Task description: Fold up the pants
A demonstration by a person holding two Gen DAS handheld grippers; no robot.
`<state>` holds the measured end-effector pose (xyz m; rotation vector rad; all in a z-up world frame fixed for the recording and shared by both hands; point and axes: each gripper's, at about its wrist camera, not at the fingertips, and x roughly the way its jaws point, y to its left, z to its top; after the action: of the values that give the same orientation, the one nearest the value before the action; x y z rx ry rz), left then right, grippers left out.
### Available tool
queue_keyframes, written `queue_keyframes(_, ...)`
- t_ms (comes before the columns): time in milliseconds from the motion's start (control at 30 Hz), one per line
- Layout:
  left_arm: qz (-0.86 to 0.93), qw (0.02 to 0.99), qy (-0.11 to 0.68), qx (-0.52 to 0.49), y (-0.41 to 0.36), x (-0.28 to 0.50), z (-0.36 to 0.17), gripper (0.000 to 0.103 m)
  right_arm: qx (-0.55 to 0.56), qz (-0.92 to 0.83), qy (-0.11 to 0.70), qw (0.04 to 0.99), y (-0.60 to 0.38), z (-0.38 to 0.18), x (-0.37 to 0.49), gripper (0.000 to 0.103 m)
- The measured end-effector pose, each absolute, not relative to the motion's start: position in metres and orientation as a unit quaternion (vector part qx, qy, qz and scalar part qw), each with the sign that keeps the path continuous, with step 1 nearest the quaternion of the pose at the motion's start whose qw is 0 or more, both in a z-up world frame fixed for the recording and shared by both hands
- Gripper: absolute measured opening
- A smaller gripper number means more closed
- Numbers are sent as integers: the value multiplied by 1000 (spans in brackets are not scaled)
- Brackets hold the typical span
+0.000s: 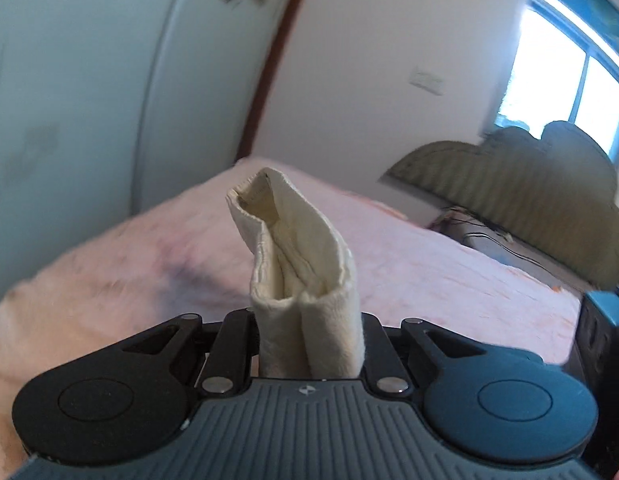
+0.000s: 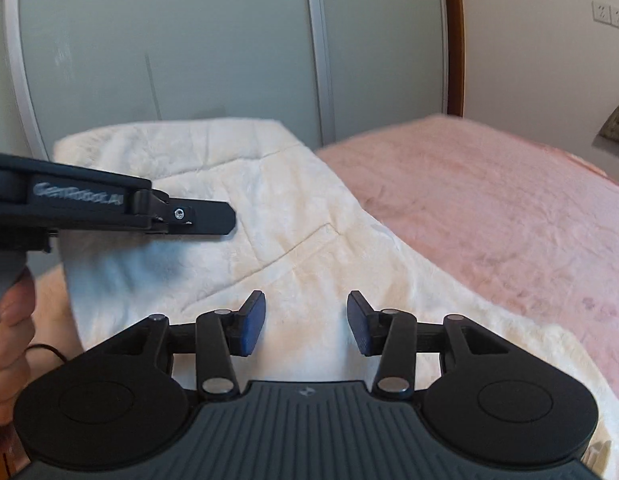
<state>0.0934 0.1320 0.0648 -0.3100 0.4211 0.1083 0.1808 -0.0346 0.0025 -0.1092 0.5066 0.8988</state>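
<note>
Two grippers were seen over pink bedspread (image 2: 509,208). Left gripper (image 1: 309,344) was clamped on bunched fold of cream pants (image 1: 297,256), raised above bed. Right gripper (image 2: 305,322) was held wide, blue pads (image 2: 253,324) apart, nothing between, above pants spread flat on bedspread.
</note>
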Motion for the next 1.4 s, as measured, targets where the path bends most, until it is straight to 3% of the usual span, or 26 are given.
queue_keyframes(167, -3, 976, 193, -104, 65, 83, 84, 13, -28, 423, 179, 888, -87, 29, 167, 53)
queue_keyframes(267, -37, 978, 187, -85, 27, 80, 88, 16, -13, 407, 162, 899, -129, 38, 160, 54)
queue_keyframes(467, -111, 971, 204, -62, -46, 88, 76, 20, 18, 366, 168, 915, -216, 28, 155, 57)
queue_keyframes(700, -178, 957, 229, -20, -125, 105, 41, 25, -26, 300, 191, 934, -287, -1, 142, 57)
queue_keyframes(1000, -225, 932, 282, -21, -172, 119, 0, 28, -53, 262, 233, 935, -332, -32, 130, 58)
queue_keyframes(1400, -257, 925, 280, -14, -185, 110, -10, 30, -39, 229, 242, 942, -345, -40, 108, 58)
